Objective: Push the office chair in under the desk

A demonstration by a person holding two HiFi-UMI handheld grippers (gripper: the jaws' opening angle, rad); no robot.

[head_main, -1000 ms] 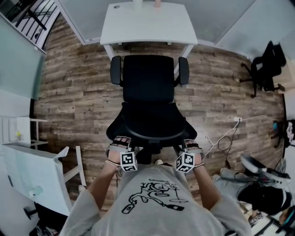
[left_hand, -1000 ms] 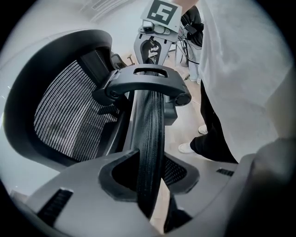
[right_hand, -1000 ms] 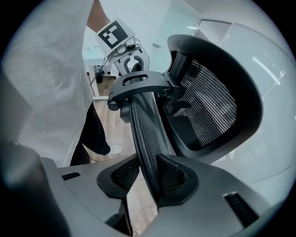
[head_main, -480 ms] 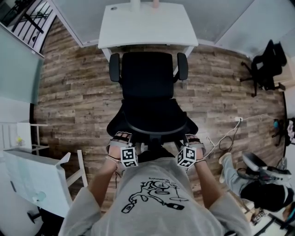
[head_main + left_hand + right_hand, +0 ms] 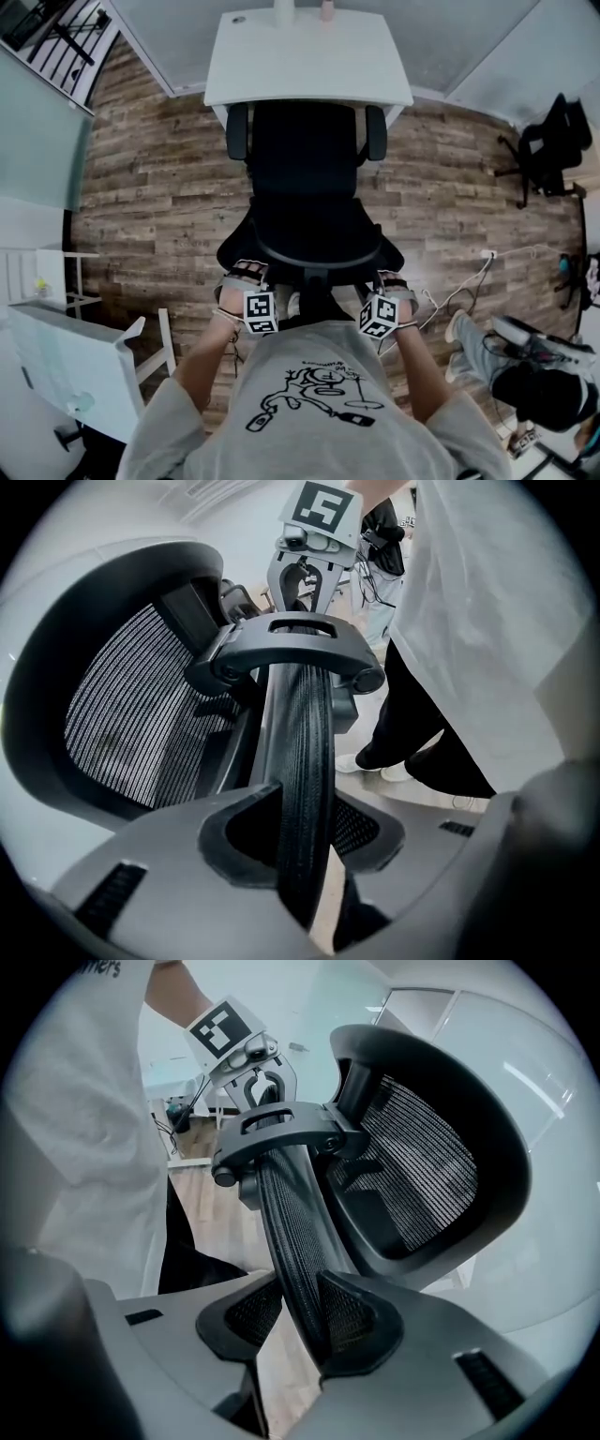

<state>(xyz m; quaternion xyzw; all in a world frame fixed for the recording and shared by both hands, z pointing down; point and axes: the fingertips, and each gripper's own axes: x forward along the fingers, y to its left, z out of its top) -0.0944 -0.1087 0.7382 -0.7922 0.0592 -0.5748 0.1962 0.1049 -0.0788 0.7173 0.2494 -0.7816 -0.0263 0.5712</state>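
A black mesh office chair [image 5: 302,159] faces the white desk [image 5: 309,56]; its armrests reach the desk's front edge. My left gripper [image 5: 246,281] holds the left side of the backrest's top rim and my right gripper [image 5: 394,286] the right side. In the left gripper view the ribbed rim [image 5: 305,752] runs between the jaws of the left gripper [image 5: 302,855], which are opening slightly with the rim still touching both. In the right gripper view the right gripper [image 5: 314,1330] is shut on the same rim [image 5: 291,1232].
A second black chair [image 5: 548,141] stands at the far right. A white cable [image 5: 469,281] lies on the wood floor, and a seated person [image 5: 534,375] is at lower right. White furniture [image 5: 66,361] stands at lower left. Two small items [image 5: 283,11] sit on the desk's far edge.
The chair has rolled forward towards the desk, its armrests now at the desk's edge. Both grippers moved forward with the backrest.
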